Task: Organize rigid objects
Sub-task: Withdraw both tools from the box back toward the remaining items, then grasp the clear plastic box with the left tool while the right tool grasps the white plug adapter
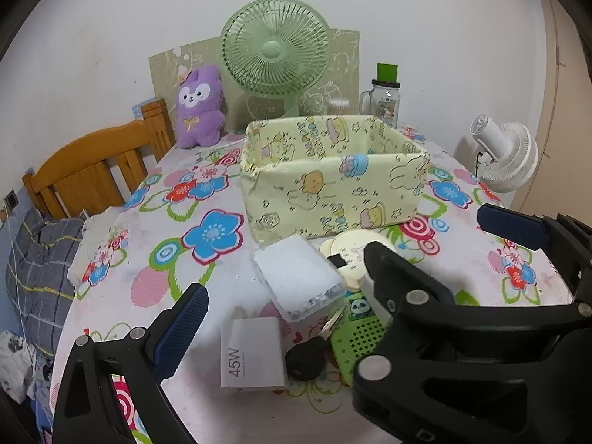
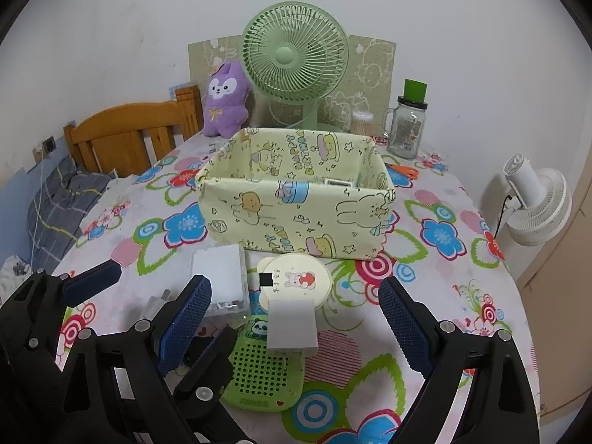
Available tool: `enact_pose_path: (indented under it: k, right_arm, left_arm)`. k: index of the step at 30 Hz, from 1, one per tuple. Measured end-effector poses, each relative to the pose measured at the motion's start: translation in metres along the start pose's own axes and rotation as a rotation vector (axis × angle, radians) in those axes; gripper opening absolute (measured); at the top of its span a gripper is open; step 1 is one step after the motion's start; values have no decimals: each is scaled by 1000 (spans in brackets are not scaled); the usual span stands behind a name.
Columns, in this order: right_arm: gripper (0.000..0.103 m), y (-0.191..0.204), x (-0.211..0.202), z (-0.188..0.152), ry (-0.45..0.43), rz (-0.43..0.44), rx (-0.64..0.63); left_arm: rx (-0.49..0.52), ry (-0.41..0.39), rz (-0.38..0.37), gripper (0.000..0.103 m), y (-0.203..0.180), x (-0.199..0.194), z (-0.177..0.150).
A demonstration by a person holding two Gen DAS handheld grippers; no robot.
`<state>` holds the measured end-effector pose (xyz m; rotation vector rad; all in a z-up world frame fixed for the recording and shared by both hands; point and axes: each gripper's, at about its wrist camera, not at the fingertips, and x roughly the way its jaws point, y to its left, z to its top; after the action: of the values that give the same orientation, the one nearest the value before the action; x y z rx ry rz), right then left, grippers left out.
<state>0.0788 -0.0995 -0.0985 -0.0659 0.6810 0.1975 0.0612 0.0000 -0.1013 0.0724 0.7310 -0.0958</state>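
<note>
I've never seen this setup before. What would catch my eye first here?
Probably the yellow cartoon-print fabric bin in the middle of the flowered tablecloth, with the green fan and purple plush behind it. In front lies a clutter: a clear plastic box, a round cream case and a green panda case.

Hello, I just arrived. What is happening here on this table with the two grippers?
A person holds two grippers above a table with a flowered cloth to sort small items into the yellow fabric box. Both the left gripper and the right gripper are open and hold nothing. In front of the box lie a clear plastic case, a round cream mirror, a green panda item, a white 45W charger and a black key. One white-edged thing already shows inside the box.
</note>
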Motion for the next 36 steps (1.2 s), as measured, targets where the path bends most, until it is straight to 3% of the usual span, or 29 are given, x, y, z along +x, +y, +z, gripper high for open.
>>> enact_pose_path:
  k: [11, 22, 34, 36]
  right_arm:
    - [94, -1, 28, -23, 77, -11, -2]
    - [93, -6, 53, -26, 130, -24, 15]
    - [64, -4, 69, -28, 191, -5, 5]
    - [48, -3, 70, -28, 200, 11, 0]
  left_arm:
    - [-25, 75, -19, 101, 4, 30, -23]
    - [-42, 96, -3, 101, 13, 45, -27]
    - [-51, 133, -4, 101, 15, 56, -30]
    - [-48, 136, -6, 100, 14, 57, -29]
